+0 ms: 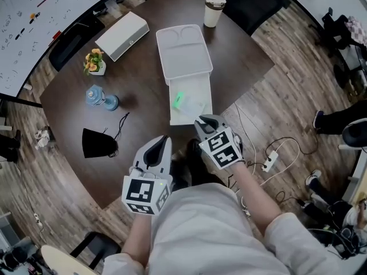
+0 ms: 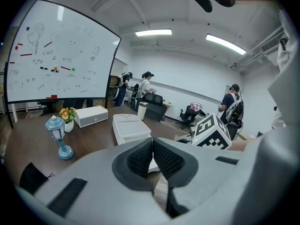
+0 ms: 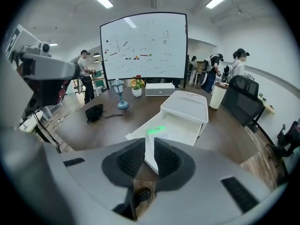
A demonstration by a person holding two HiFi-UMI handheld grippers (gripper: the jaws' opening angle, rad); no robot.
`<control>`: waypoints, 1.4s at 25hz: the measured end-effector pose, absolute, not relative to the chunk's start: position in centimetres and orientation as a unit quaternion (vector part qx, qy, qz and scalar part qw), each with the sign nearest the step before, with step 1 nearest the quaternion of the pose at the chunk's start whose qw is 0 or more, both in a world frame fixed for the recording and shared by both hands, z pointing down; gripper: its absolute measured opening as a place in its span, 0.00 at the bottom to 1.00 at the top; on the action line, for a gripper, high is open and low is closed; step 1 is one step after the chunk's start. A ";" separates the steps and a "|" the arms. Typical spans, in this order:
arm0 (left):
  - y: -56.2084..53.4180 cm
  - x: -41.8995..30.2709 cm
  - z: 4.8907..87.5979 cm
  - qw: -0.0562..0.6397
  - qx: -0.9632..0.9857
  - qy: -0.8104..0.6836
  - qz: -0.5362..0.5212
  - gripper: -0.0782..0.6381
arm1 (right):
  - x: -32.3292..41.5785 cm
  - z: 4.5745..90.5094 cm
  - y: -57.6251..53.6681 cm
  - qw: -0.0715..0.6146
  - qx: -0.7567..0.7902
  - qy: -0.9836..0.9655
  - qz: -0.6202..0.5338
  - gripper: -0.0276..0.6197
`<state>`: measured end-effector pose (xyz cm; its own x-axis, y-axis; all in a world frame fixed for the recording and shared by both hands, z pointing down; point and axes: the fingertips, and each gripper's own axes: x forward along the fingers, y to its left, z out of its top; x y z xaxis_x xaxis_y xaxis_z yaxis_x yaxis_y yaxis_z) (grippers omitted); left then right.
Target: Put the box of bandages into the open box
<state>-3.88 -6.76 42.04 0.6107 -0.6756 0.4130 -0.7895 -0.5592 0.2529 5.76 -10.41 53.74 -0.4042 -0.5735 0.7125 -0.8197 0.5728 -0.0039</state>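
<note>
Shared office or lab meeting room

In the right gripper view a scribbled whiteboard [image 3: 143, 46] stands far ahead of the jaws, beyond a round dark table [image 3: 108, 123]. A black swivel chair [image 3: 246, 104] sits off to their right, with people [image 3: 239, 62] standing behind it. In the left gripper view ceiling light strips [image 2: 153, 32] run high above the jaws. The head view shows plank flooring [image 1: 287, 85] and a power strip [image 1: 269, 162] right of the jaws.
</note>
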 end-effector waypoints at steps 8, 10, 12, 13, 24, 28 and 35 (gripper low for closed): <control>-4.1 -4.6 41.9 0.208 0.889 -0.385 0.137 0.12 | 5.1 52.1 -6.3 0.332 0.458 -0.805 0.181 0.10; -3.4 -4.8 41.8 0.206 0.893 -0.376 0.136 0.12 | 4.8 51.7 -5.3 0.328 0.466 -0.802 0.181 0.09; -2.8 -5.0 41.6 0.203 0.897 -0.368 0.134 0.12 | 4.4 51.3 -4.3 0.325 0.472 -0.800 0.180 0.09; -2.5 -5.1 41.5 0.202 0.899 -0.365 0.133 0.12 | 4.2 51.0 -3.8 0.323 0.475 -0.799 0.179 0.09; 0.6 -6.5 42.1 0.202 0.910 -0.336 0.136 0.12 | 2.2 49.4 0.7 0.304 0.502 -0.791 0.173 0.06; 1.4 -6.7 42.3 0.203 0.912 -0.329 0.137 0.12 | 1.8 48.5 1.9 0.293 0.511 -0.790 0.169 0.05; 2.4 -6.5 42.0 0.198 0.918 -0.316 0.134 0.12 | 1.7 46.7 2.8 0.267 0.537 -0.785 0.158 0.05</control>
